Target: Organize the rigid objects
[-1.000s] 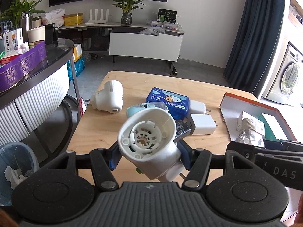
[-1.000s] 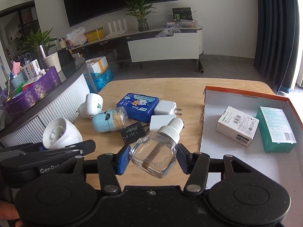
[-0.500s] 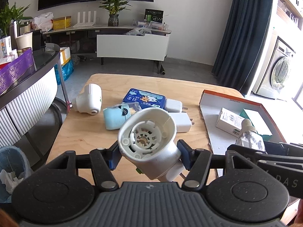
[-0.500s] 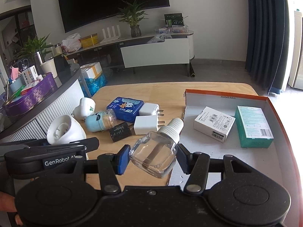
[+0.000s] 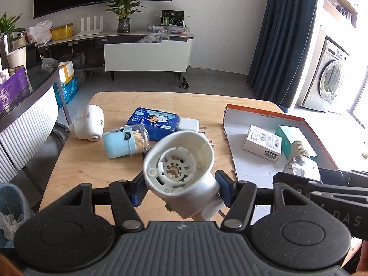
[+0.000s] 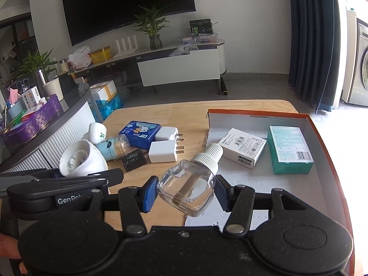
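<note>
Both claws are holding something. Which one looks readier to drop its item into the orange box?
Probably the right. Its claw grips the bottle right at the box edge, while the left claw, holding the white heater, hangs over bare table beside it.

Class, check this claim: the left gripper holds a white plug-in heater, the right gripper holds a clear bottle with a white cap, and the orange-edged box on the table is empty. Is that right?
Not quite. The left gripper does hold the white heater and the right gripper the clear bottle, but the box is not empty: the right wrist view shows a white carton and a green carton lying in it.
</note>
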Available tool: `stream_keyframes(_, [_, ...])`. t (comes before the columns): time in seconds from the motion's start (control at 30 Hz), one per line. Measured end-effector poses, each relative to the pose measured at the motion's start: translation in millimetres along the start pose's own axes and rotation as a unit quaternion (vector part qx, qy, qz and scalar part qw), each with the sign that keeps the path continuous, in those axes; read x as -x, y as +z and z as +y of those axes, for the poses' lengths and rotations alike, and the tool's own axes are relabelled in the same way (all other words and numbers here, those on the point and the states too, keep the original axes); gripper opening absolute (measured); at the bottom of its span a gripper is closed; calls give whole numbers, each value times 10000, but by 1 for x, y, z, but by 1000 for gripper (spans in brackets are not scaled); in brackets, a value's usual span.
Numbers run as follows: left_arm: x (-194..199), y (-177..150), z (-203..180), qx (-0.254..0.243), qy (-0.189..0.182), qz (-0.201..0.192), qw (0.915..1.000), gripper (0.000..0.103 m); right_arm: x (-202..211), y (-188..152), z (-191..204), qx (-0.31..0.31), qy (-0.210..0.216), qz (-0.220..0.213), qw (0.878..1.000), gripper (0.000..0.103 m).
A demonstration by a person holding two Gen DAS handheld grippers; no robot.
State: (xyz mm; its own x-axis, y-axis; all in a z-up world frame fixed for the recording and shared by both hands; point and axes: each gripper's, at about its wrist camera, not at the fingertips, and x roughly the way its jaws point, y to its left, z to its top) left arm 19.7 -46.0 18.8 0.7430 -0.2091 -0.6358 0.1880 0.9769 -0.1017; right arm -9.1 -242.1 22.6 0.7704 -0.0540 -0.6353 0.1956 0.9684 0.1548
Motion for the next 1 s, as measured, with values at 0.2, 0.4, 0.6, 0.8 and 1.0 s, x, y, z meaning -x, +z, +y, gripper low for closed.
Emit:
stream_keyframes(0.2, [-3, 0, -16, -121, -145, 45, 9998, 62, 6, -1, -11, -82, -100, -57, 9999, 65])
stream_keyframes(0.4, [-5, 1, -30, -254, -279, 54, 9993, 62, 14, -4, -24, -186, -236, -95, 9995, 65])
stream_keyframes(0.6, [-7, 2, -45, -380, -427, 53, 9984, 62, 21, -5, -36, -292, -384, -142, 9987, 65])
stream_keyframes(0.8, [-10, 4, -55, -473, -522, 58, 9975, 62, 27, -7, -47, -370, -506, -179, 9979, 65])
stream_keyframes(1.0, [-13, 5, -64, -546, -593, 56, 9967, 62, 31, -9, -57, -438, -610, -235, 9969, 65])
